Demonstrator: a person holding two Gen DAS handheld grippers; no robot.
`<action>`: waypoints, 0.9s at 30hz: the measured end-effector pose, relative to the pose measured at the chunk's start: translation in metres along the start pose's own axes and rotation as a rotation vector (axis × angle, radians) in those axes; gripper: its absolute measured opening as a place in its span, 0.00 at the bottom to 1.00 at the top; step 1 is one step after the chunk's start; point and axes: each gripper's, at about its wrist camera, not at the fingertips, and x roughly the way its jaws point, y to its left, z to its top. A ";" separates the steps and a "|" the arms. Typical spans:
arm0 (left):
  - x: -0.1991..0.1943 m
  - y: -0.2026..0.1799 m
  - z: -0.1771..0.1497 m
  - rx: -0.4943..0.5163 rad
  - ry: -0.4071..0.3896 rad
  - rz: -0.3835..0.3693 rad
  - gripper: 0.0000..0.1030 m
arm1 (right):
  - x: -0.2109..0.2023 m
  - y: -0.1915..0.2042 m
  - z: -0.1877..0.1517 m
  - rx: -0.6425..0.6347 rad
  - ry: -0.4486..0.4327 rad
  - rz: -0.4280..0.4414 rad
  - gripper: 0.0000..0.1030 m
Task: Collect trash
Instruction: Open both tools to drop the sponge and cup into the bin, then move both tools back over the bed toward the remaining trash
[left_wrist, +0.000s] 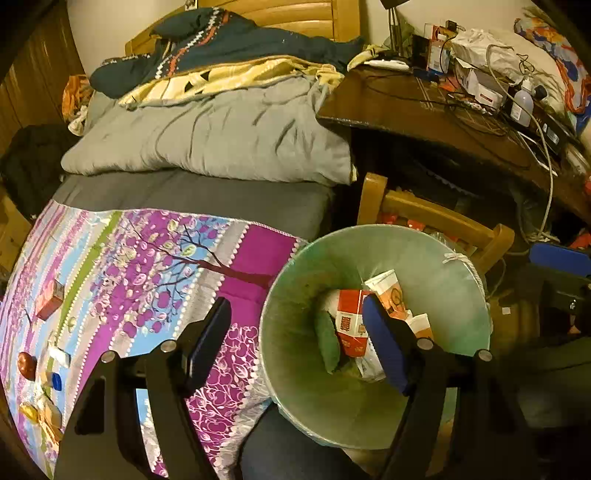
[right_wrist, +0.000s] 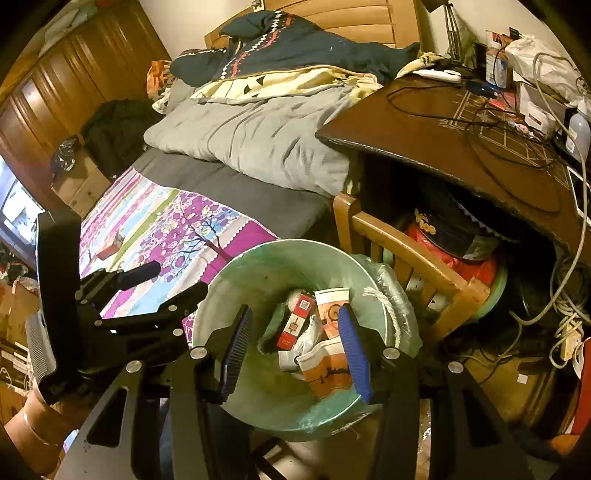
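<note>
Inside, crumpled cartons (right_wrist: 295, 325) in round green bin (right_wrist: 258, 266).

Both wrist cams tilt steeply down, close over green bin (left_wrist: 461, 295) (right_wrist: 229, 288) beside bed (left_wrist: 221, 192) (right_wrist: 236, 188); shared: bin, bed, desk (left_wrist: 406, 107) (right_wrist: 424, 140).

"20" on the red carton (right_wrist: 295, 326).

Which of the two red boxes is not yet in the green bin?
The small red box lying alone on the purple patterned bedspread. The other red box already sits inside the green bin among paper cups.
</note>
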 end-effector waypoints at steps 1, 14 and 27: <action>-0.001 0.001 0.000 -0.001 -0.003 0.003 0.68 | -0.001 0.001 -0.001 -0.002 -0.002 -0.001 0.48; -0.024 0.021 -0.006 -0.046 -0.082 0.120 0.78 | -0.012 0.030 -0.001 -0.071 -0.179 -0.123 0.76; -0.043 0.073 -0.026 -0.153 -0.117 0.242 0.92 | -0.007 0.077 -0.001 -0.147 -0.345 -0.183 0.93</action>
